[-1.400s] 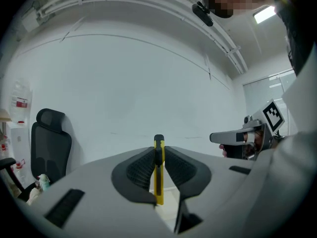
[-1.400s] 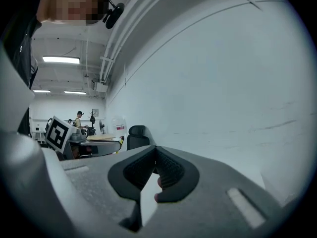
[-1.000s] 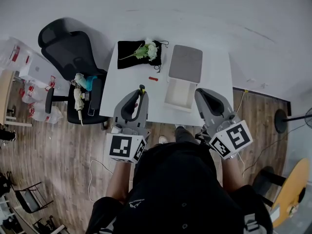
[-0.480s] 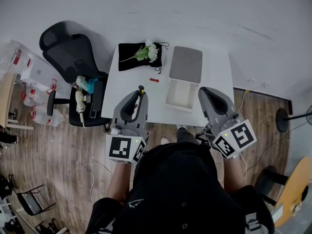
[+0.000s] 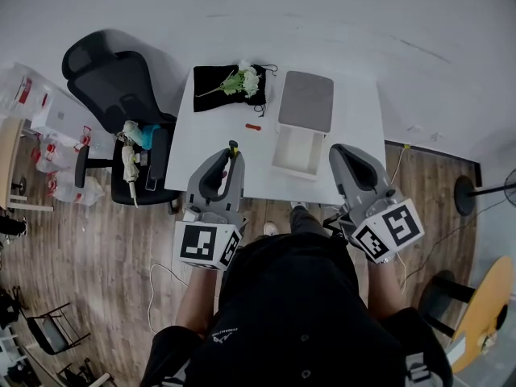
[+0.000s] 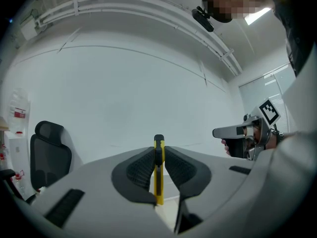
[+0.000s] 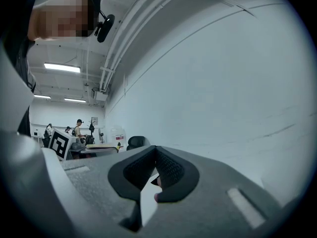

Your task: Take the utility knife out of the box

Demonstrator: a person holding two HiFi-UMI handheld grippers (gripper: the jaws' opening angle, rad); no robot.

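Surface: white table (image 5: 211, 135) against a white wall | Done: we judge the utility knife (image 6: 158, 175) extracted, because the left gripper (image 6: 158, 150) is clamped on it, near the table's front edge and apart from the open box (image 5: 295, 153) | Right gripper (image 7: 154, 155): jaws together, empty | Remaining: we see no extraction step outstanding.

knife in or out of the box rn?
Out. The left gripper is shut on the knife, near the table's front edge, apart from the open box.
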